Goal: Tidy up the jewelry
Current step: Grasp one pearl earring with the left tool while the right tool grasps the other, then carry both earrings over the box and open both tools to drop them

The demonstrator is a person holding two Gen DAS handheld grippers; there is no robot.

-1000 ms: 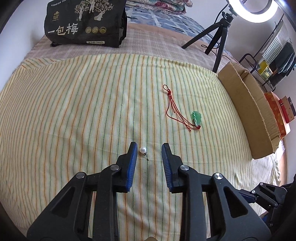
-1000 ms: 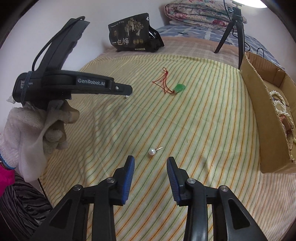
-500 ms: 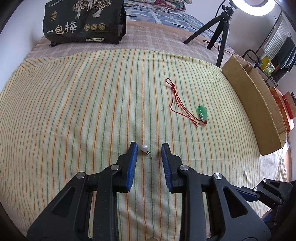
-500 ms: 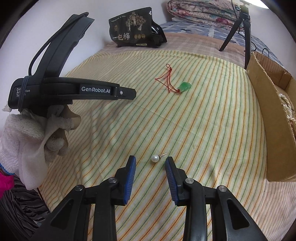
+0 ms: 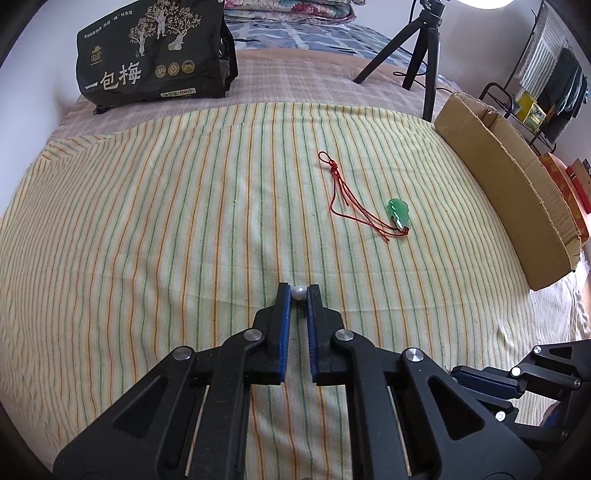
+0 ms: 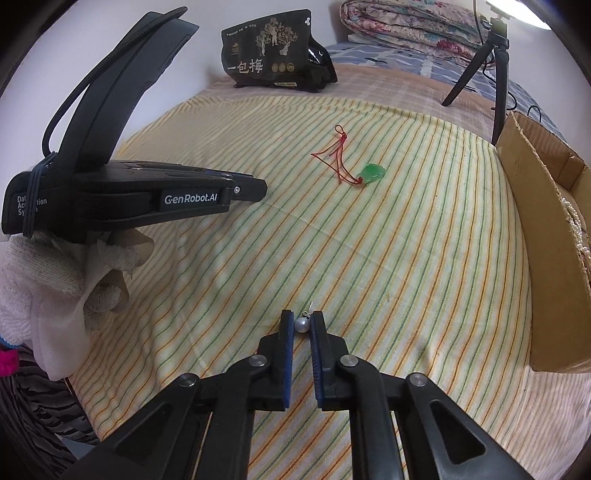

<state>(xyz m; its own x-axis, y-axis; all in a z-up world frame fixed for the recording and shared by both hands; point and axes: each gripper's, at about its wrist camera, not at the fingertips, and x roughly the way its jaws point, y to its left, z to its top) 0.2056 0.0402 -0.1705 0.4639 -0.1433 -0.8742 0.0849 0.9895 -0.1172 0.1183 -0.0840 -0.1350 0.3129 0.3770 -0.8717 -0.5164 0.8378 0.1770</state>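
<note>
A striped cloth (image 5: 147, 221) covers the bed. My left gripper (image 5: 298, 291) is shut on a white pearl earring (image 5: 298, 293) right at its fingertips. My right gripper (image 6: 302, 323) is closing, and a second pearl earring (image 6: 301, 325) sits pinched between its blue pads, its metal post sticking out ahead. A green pendant on a red cord (image 5: 398, 211) lies loose on the cloth beyond both grippers, also in the right wrist view as the pendant (image 6: 372, 172). The left gripper (image 6: 258, 190) shows side-on there, held by a gloved hand (image 6: 55, 273).
An open cardboard box (image 5: 509, 199) stands along the cloth's right edge, with pearl strands (image 6: 576, 229) inside. A black printed bag (image 5: 155, 55) and a tripod (image 5: 424, 55) stand at the far end. A folded quilt (image 6: 406, 26) lies behind them.
Both grippers' jaws have come together from open, each onto the pearl earring that lay between its fingers. Neither hand has shifted much.
</note>
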